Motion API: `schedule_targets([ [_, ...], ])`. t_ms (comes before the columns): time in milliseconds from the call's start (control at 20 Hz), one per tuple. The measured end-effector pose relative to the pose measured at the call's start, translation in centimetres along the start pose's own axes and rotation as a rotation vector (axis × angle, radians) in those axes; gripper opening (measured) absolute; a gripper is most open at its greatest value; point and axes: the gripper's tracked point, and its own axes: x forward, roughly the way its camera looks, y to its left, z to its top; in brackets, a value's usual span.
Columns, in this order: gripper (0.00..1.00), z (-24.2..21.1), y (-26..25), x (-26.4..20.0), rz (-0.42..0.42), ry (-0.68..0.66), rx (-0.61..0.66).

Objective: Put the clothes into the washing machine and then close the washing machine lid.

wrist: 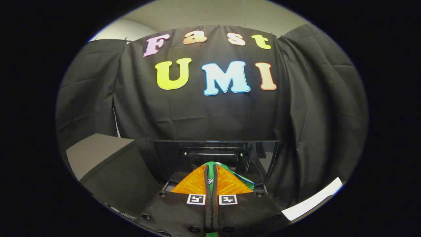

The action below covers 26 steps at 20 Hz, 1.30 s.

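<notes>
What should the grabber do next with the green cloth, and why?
Probably carry it forward and down toward the washing machine. The gripper is shut on the green cloth, which sticks out past the fingertips, and the machine's dark raised lid stands open just beyond them.

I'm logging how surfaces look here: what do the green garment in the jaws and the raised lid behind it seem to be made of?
The green garment, pinched in the closed gripper, looks like soft matte fabric; it bunches. The washing machine lid looks like dark, glossy see-through plastic or glass; it shows reflections.

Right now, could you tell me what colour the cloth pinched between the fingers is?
Green cloth, clearest in the gripper view.
</notes>
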Motion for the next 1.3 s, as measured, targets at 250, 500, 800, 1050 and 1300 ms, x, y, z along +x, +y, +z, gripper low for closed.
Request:
schedule_targets([
  [250,0.01,-5.3,-0.1,1.9,-0.013,0.081,-0.026],
  [500,0.01,-10.5,-0.2,3.8,-0.026,0.162,-0.018],
  [800,0.01,-15.0,-0.2,5.0,-0.030,0.234,-0.002],
  [1050,0.01,-18.6,0.4,6.3,-0.039,0.286,0.005],
  [1300,0.01,-21.1,0.4,7.1,-0.058,0.320,0.035],
])
